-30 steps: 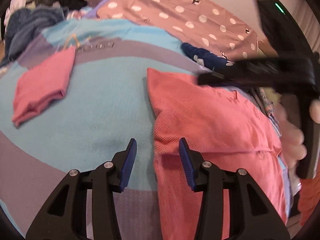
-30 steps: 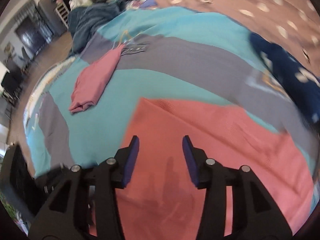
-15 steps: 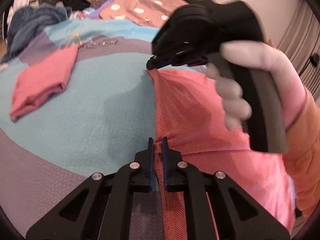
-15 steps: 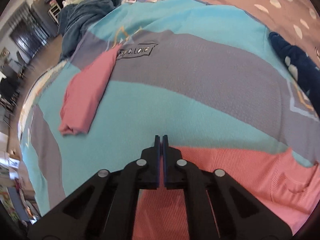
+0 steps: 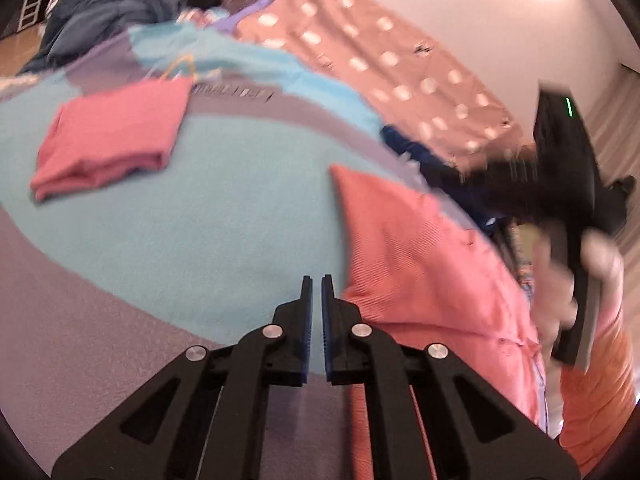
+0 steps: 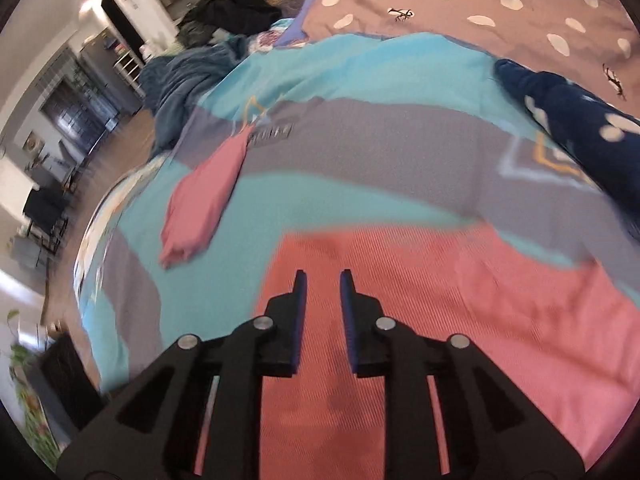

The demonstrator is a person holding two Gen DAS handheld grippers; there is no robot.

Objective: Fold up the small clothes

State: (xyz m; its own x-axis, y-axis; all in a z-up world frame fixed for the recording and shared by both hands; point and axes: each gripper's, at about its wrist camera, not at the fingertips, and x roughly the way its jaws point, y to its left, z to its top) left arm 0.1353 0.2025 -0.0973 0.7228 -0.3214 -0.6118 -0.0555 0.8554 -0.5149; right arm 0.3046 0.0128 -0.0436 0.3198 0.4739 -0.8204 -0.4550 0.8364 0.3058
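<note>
A coral ribbed garment [image 5: 420,248] lies flat on the teal and grey blanket [image 5: 200,240]. My left gripper [image 5: 316,280] hovers just off the garment's left edge. It is shut, with only blanket showing in the thin slit between its fingers. My right gripper [image 6: 323,278] hangs over the coral garment [image 6: 400,300] near its far left corner. Its jaws are opening and nothing is pinched between them. A folded pink garment [image 5: 112,136] rests further left on the blanket.
A hand [image 5: 568,280] in an orange sleeve holds the right tool at the right edge of the left wrist view. A navy dotted cloth [image 6: 580,132] and a spotted brown cover [image 6: 480,0] lie beyond. Dark clothes [image 6: 224,12] are heaped at the back.
Both grippers closed on the coral garment's left side half a second ago. Now the left sits off its edge, still shut. The right has drawn back over the cloth with its jaws parted.
</note>
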